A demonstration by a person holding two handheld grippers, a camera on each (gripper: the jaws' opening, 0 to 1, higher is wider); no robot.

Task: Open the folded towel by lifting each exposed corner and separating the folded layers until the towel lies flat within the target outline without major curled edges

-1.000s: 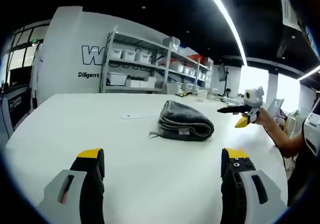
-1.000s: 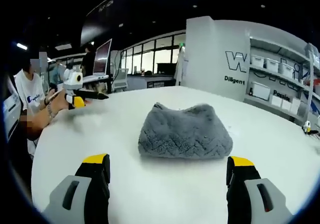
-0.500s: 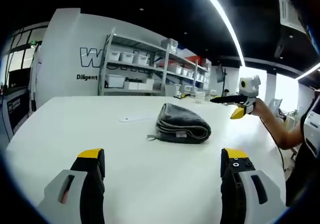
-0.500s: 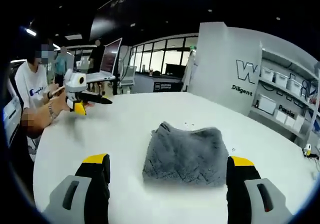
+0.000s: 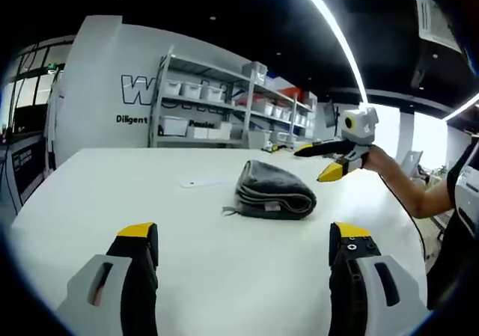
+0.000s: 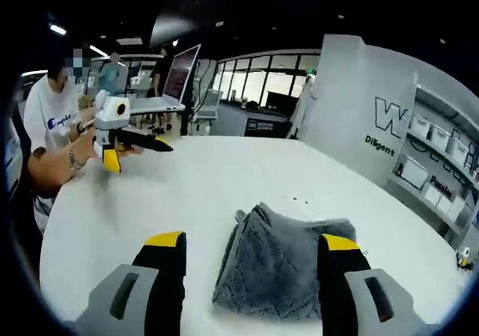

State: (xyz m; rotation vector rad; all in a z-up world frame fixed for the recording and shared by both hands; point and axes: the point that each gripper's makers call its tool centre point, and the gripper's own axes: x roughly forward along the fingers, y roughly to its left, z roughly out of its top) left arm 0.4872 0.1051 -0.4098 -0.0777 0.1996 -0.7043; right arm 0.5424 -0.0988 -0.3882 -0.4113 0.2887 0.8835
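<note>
1. Left tool (image 5: pixel 239 250) – jaws wide apart, nothing between them, held over bare white table (image 5: pixel 112 194). In the right gripper view it sits far left in a person's hand (image 6: pixel 71 156), above the table edge.
2. Right tool (image 6: pixel 251 265) – jaws apart, holding nothing, hovering just above the near end of the towel (image 6: pixel 281 265); whether the tips touch the cloth, cannot tell. In the left gripper view it hangs in the air above and just right of the towel, a bare forearm (image 5: pixel 408 194) running off behind it.
3. Towel – grey, plush, still folded into a thick bundle, lying mid-table. In the left gripper view the stacked fold edges and a small white label face the camera; one loose corner sticks out flat at the lower left of the bundle.
4. Small flat white slip (image 5: pixel 202 180) on the table, left of the towel and apart from it.
5. Beyond the table – white wall with dark lettering (image 5: pixel 142 100), metal shelving (image 5: pixel 224 104) stocked with white bins.
6. Right gripper view, far side – person in a white T-shirt (image 6: pixel 49 123) at the table edge, monitor (image 6: pixel 179 70) and windows behind.
</note>
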